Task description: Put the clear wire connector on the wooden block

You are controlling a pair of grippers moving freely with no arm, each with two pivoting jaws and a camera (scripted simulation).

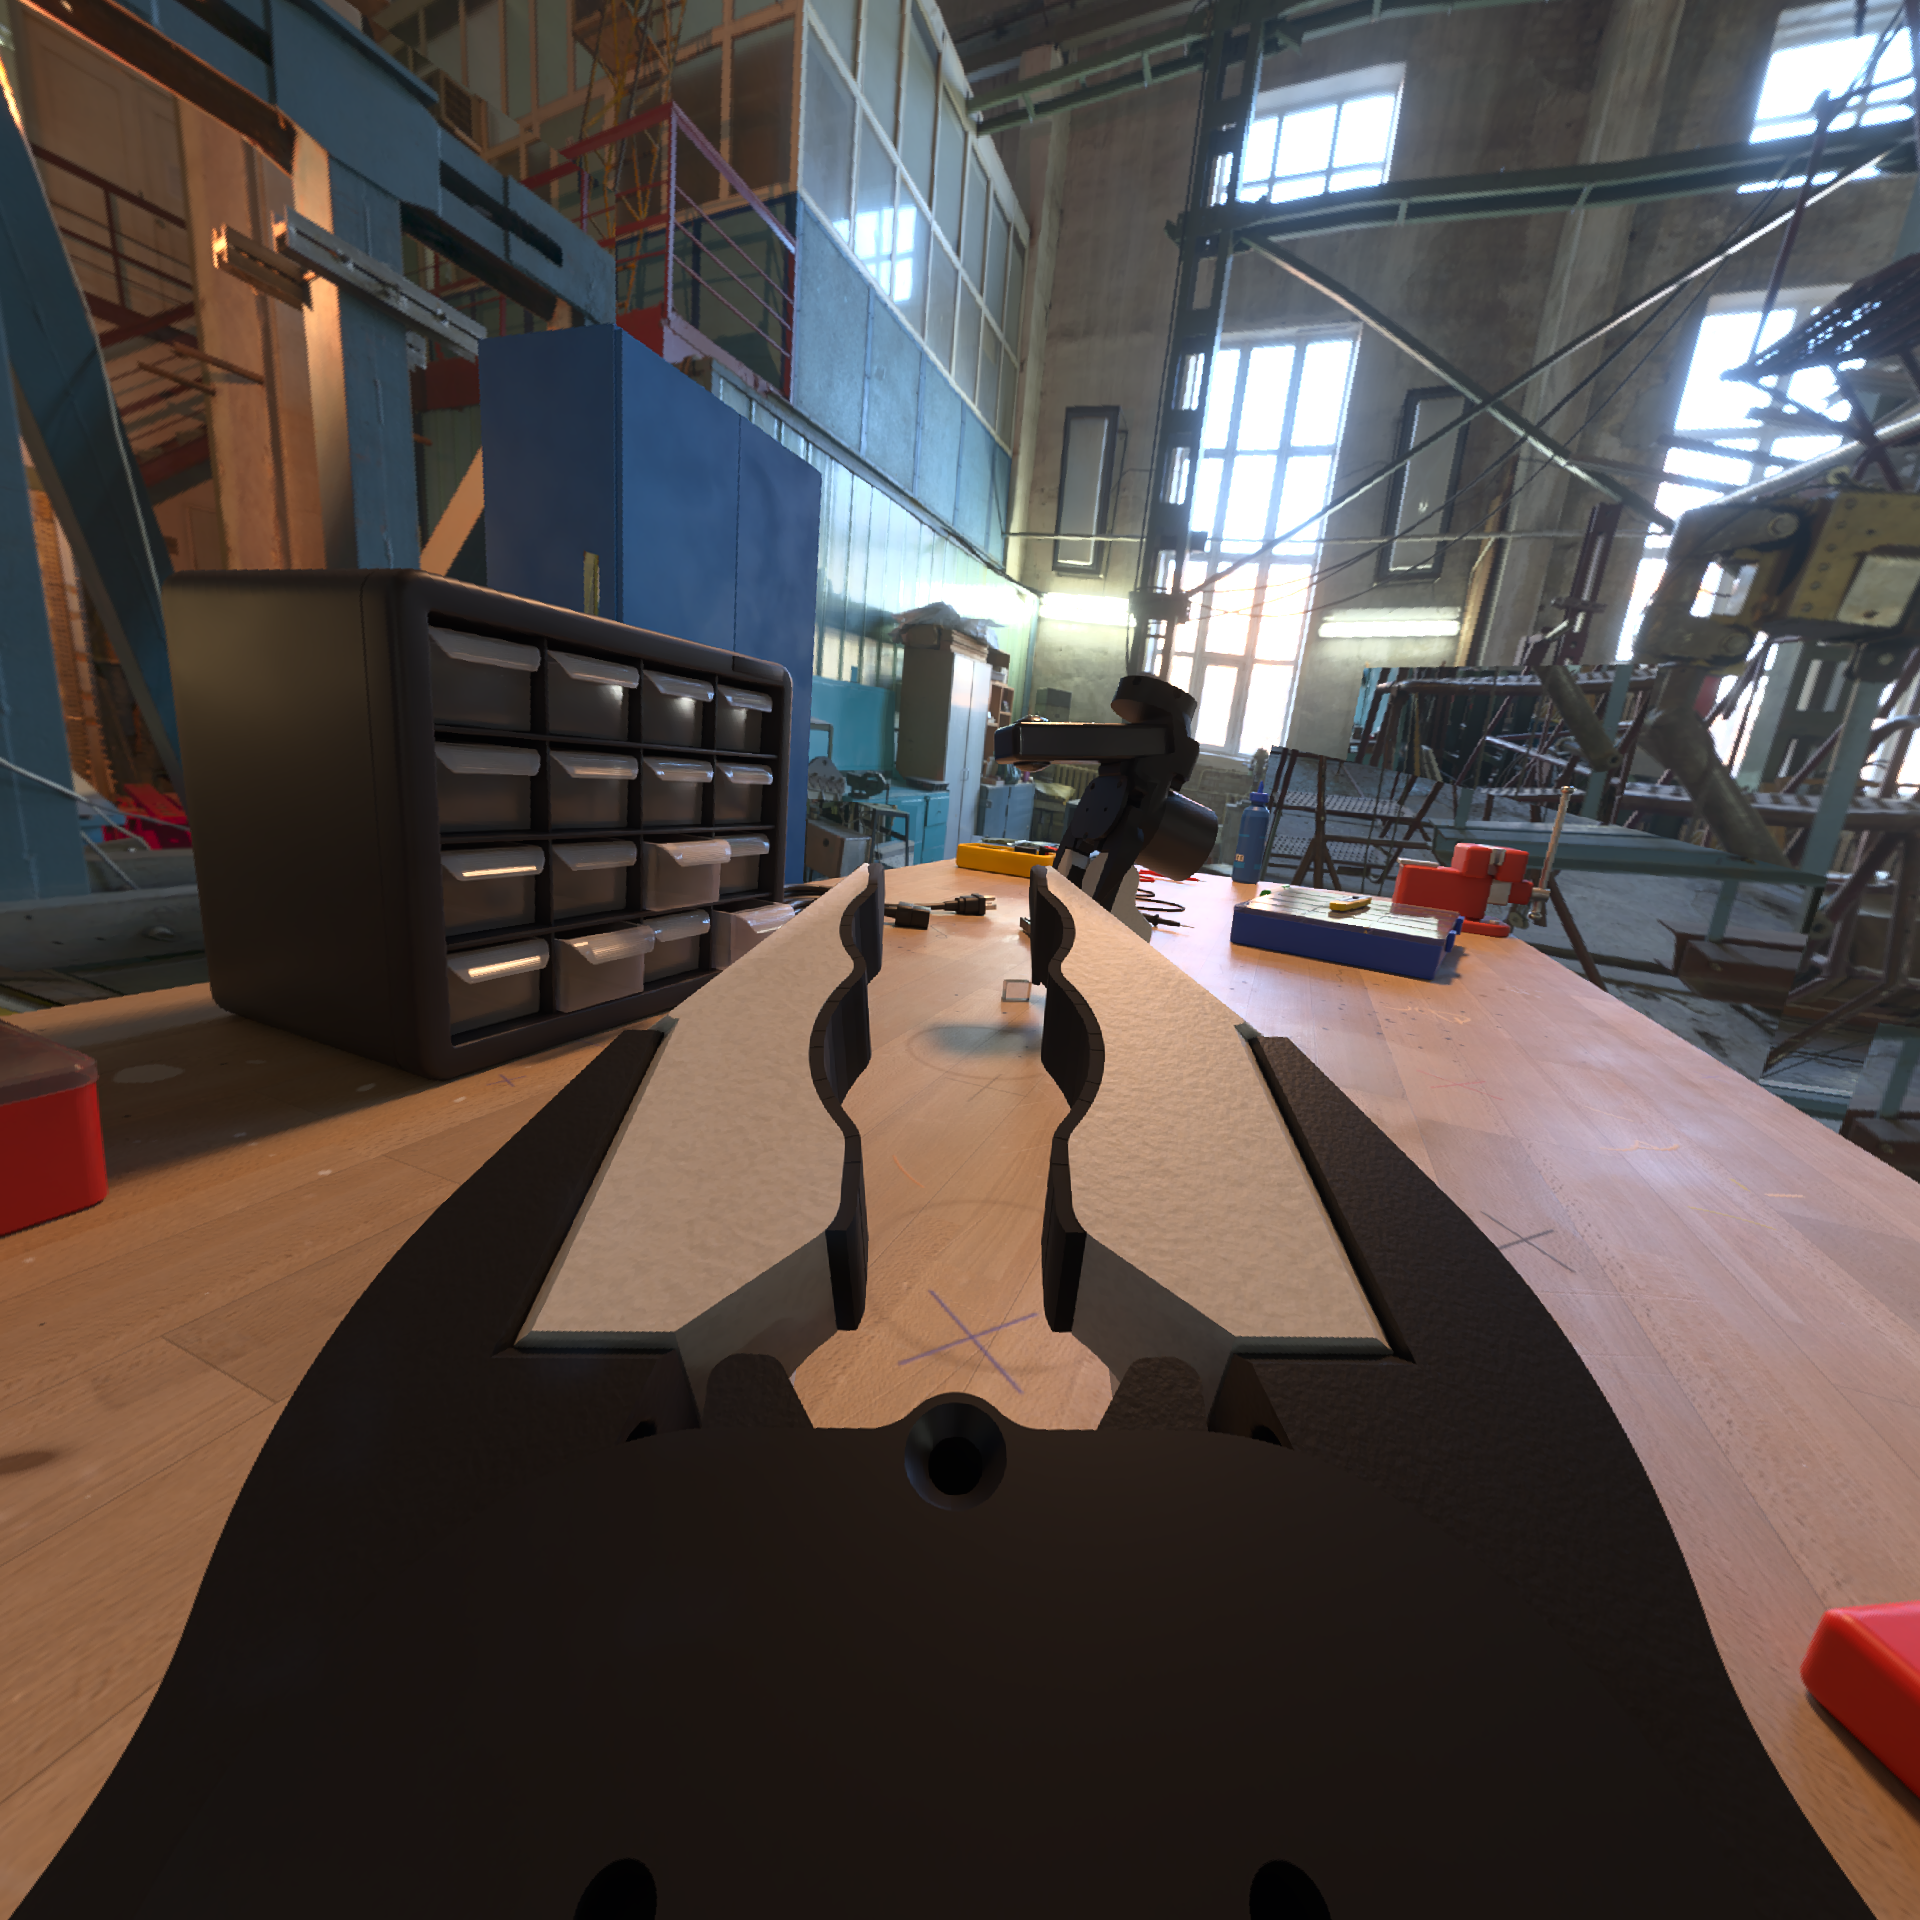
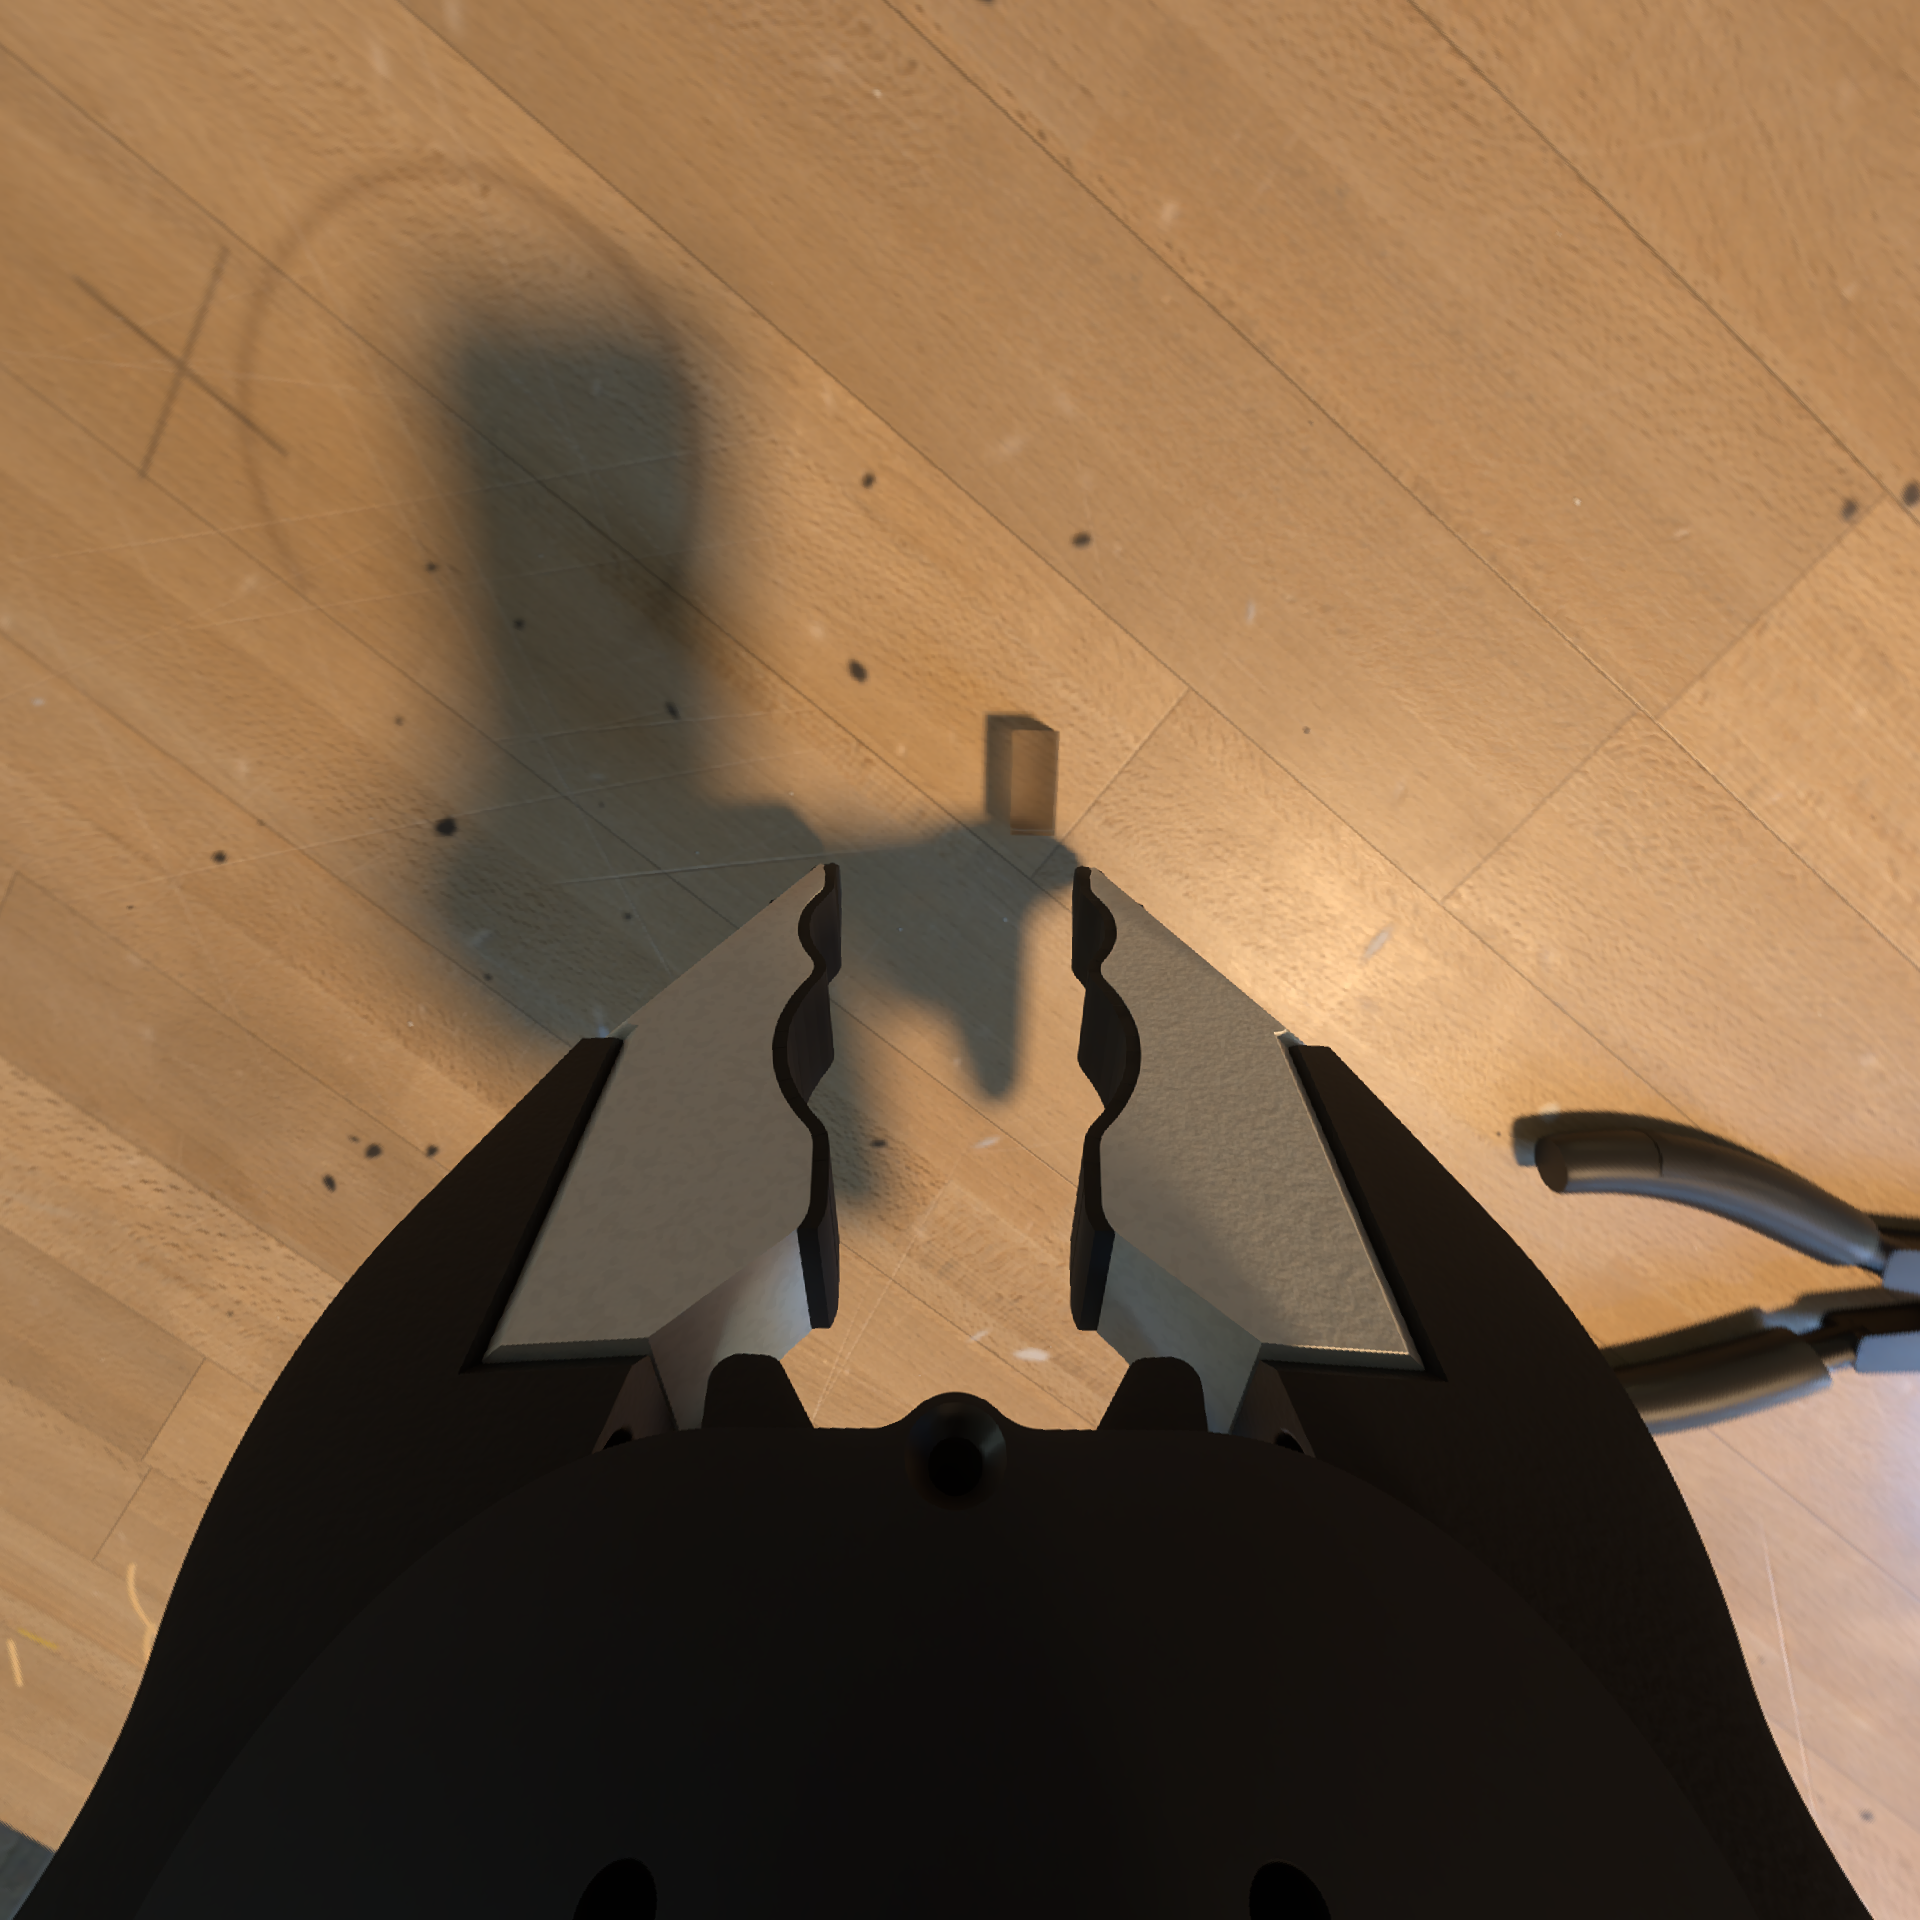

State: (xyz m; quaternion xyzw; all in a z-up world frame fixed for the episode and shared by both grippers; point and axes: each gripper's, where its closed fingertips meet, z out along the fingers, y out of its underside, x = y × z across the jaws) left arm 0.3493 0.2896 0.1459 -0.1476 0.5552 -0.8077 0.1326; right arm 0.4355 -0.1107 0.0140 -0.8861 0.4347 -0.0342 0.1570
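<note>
The clear wire connector point(image 2: 1022, 774) is a small see-through block lying on the wooden bench, just beyond and slightly right of centre of my right gripper point(image 2: 954, 883), which points down at it, open and empty. It also shows in the left wrist view point(image 1: 1015, 990), far ahead between the fingers. My left gripper point(image 1: 956, 883) is open and empty, held low over the bench. The right gripper point(image 1: 1117, 800) shows in the left wrist view, hovering above the connector. No wooden block is in view.
A black drawer cabinet point(image 1: 488, 821) stands at the left. A blue case point(image 1: 1345, 925), a red vise point(image 1: 1460, 878), a yellow tool point(image 1: 1003, 857) and black plugs point(image 1: 935, 909) lie at the far end. Red boxes point(image 1: 47, 1138) sit at the sides. Pliers point(image 2: 1745, 1247) lie right of the right gripper.
</note>
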